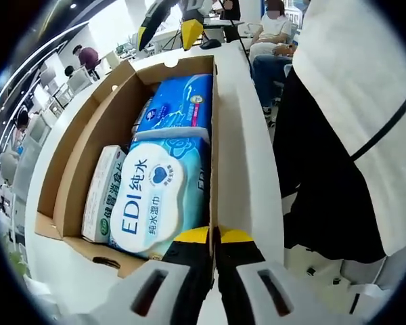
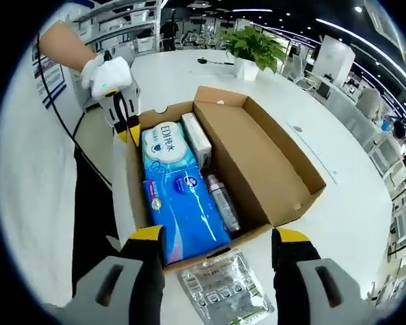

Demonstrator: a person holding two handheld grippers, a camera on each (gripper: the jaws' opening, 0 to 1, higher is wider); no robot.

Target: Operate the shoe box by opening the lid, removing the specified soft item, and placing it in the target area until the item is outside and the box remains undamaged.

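Note:
A brown cardboard shoe box (image 2: 271, 169) lies open on the white table, its lid folded back. Inside lie a blue-and-white EDI wet-wipes pack (image 1: 152, 196) (image 2: 166, 145), a larger soft blue pack (image 1: 176, 101) (image 2: 183, 203), a small white carton (image 1: 105, 193) (image 2: 197, 139) and a slim bottle (image 2: 223, 200). My left gripper (image 1: 214, 235) (image 2: 130, 132) is shut on the top edge of the box's side wall (image 1: 214, 135), right beside the wipes. My right gripper (image 2: 220, 237) (image 1: 169, 30) hangs open above the opposite end of the box, holding nothing.
A clear plastic pouch (image 2: 223, 291) lies on the table just outside the box end near my right gripper. A potted plant (image 2: 254, 44) stands far across the table. The person's body (image 1: 338, 135) is close along one box side. Seated people (image 1: 271, 34) are behind.

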